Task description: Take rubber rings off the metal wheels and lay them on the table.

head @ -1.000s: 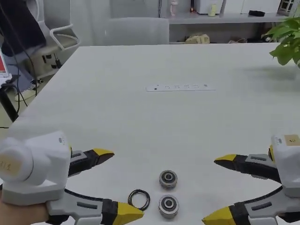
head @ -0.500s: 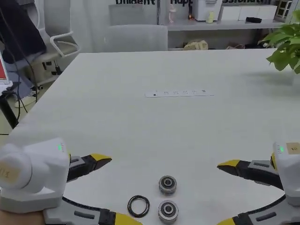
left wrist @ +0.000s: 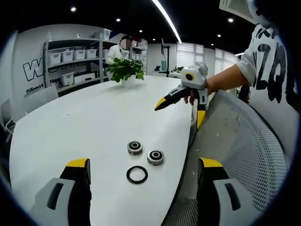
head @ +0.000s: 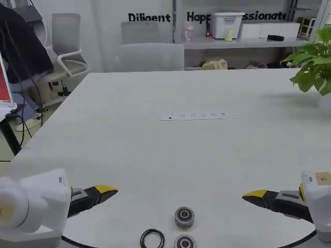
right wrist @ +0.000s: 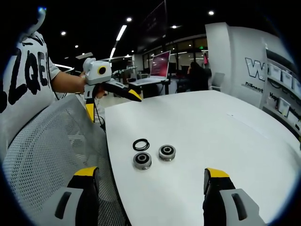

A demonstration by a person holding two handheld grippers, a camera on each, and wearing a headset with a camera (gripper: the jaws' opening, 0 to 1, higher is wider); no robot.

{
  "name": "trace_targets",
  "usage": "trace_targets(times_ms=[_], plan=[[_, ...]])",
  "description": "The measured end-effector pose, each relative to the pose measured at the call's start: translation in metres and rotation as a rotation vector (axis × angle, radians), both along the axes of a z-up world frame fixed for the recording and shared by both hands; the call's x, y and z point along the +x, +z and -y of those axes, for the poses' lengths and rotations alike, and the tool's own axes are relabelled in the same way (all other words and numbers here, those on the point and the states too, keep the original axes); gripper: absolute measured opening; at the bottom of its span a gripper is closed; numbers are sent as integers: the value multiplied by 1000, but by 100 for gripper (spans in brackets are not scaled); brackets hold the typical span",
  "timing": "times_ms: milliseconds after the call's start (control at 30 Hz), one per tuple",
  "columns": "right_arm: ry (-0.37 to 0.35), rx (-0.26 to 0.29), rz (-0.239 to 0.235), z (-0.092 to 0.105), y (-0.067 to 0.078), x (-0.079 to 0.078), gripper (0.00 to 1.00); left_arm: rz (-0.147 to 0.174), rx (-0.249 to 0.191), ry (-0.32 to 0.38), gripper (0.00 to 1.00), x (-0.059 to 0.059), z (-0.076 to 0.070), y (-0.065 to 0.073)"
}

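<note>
Two small metal wheels lie near the table's front edge: one (head: 184, 217) a little farther in, the other (head: 184, 242) right by the edge. They show again as wheel (left wrist: 135, 147) and wheel (left wrist: 155, 157), and as wheel (right wrist: 167, 152) and wheel (right wrist: 142, 160). A loose black rubber ring (head: 152, 239) (left wrist: 137, 174) (right wrist: 140, 144) lies flat beside them. My left gripper (left wrist: 141, 172) (right wrist: 108, 96) is open at the lower left, my right gripper (right wrist: 150, 181) (left wrist: 181, 106) open at the lower right. Both hold nothing and stand apart from the wheels.
A white power strip (head: 196, 115) lies mid-table. A potted plant (head: 310, 64) stands at the far right. Chairs (head: 150, 57) and shelves sit behind the table. A mesh chair back (left wrist: 235, 141) is close under the front edge.
The head camera has tilted upward, so the wheels, ring and grippers sit lower in the picture. Wheels and ring have stayed where they were on the table.
</note>
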State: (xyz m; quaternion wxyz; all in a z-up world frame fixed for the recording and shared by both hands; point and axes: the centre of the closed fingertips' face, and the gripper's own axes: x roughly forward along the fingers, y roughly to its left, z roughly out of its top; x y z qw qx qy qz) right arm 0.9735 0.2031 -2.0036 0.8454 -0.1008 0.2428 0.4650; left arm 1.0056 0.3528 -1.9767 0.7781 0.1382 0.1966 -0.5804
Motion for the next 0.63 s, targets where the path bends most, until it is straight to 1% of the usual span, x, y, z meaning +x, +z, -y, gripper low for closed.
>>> trace_targets(times_ms=[233,633], plan=[[3,-6,-2,-1,0,-2,91,-2,1,12,93,-3,-5,0],[7,-21,-5,-1,-1,-4,90,-3,-3,42,92,-4,-15,0]])
